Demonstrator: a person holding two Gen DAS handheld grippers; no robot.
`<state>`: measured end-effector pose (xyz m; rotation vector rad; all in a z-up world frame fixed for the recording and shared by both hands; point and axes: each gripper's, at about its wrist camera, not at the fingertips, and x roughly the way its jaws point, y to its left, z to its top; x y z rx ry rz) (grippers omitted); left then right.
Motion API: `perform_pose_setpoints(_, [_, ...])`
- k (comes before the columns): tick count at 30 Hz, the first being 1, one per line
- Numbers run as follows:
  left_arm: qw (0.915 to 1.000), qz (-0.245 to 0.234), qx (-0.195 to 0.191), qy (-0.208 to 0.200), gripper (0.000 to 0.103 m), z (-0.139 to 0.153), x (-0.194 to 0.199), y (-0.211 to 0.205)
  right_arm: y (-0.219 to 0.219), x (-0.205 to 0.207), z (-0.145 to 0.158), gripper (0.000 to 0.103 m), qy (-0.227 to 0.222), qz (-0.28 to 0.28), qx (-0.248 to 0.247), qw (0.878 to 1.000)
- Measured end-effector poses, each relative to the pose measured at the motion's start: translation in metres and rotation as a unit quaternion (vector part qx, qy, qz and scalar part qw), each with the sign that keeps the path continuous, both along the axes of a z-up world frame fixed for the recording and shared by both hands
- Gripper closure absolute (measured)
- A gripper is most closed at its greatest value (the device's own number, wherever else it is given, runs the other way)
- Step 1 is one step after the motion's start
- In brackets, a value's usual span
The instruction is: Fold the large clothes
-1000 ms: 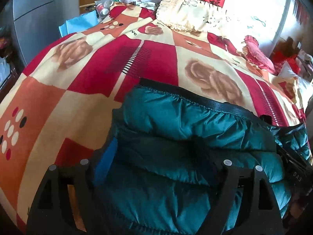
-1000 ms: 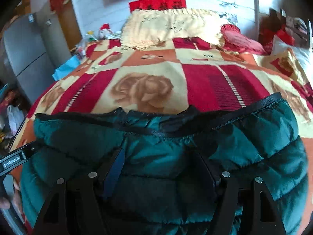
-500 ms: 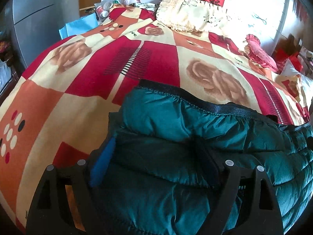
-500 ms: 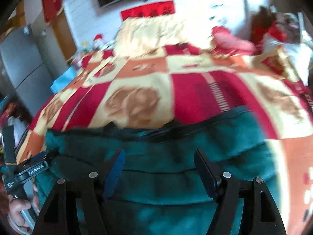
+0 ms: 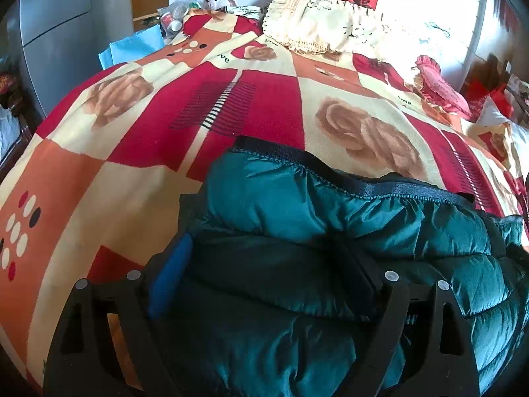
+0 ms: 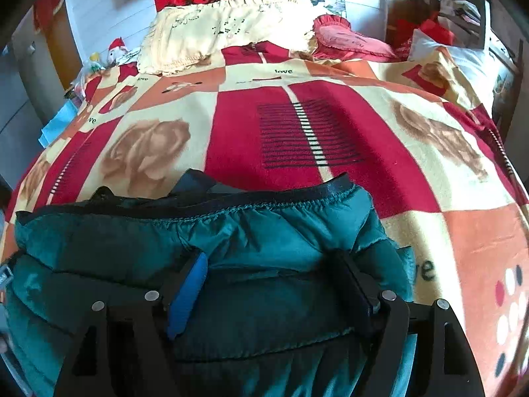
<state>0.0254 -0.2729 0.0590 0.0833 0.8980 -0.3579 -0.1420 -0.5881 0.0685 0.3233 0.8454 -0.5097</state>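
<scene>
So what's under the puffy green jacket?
The puffy teal quilted jacket lies on the red, orange and cream rose-patterned bedspread. Where it covers the bedspread, anything beneath is hidden. Another dark layer peeks out behind its black elastic hem.

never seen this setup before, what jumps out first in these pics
A teal puffer jacket with a black elastic hem fills the foreground of both wrist views, lying on the near end of the bed. Each tool, left and right, has its jaws opening, with the jacket's padding between them. Behind spreads a loud red, orange and cream rose-print bedspread, with a cream frilled pillow at the head.
</scene>
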Motion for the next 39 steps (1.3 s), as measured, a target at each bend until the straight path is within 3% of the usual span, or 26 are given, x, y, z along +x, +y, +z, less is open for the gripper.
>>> perform_pose_setpoints(3, [1.0000,-0.003,-0.003,-0.001,0.016,0.000,0.000,0.002,0.023,-0.025,0.026,0.028,-0.046,0.026,0.007,0.999])
perform_pose_setpoints(6, [1.0000,-0.002,-0.003,-0.002,0.016,0.000,0.000,0.002,0.059,-0.044,0.040,0.028,-0.063,0.072,-0.004,0.995])
perform_pose_setpoints(11, [1.0000,-0.002,-0.002,-0.002,0.016,0.001,0.000,0.003,0.095,-0.044,0.015,0.028,-0.041,0.113,-0.008,0.993])
perform_pose_setpoints(15, [1.0000,-0.004,0.001,-0.003,0.016,0.001,0.000,0.003,0.098,-0.034,-0.015,0.027,-0.018,0.108,-0.024,0.994])
perform_pose_setpoints(20, [0.9998,-0.016,-0.007,0.003,0.016,0.019,-0.012,0.018,0.095,-0.048,0.006,0.027,-0.025,0.096,0.001,0.995])
perform_pose_setpoints(24, [0.9991,-0.032,-0.029,0.002,0.016,0.033,-0.034,0.034,0.100,-0.084,0.024,0.027,-0.046,0.090,-0.014,0.995])
perform_pose_setpoints(30, [0.9974,-0.061,-0.032,-0.019,0.016,0.041,-0.078,0.050,0.094,-0.117,0.018,0.027,-0.026,0.064,-0.042,0.997])
perform_pose_setpoints(39, [0.9969,-0.078,0.006,-0.006,0.016,0.011,-0.113,0.045,0.079,-0.108,-0.021,0.027,0.006,0.031,-0.026,0.999])
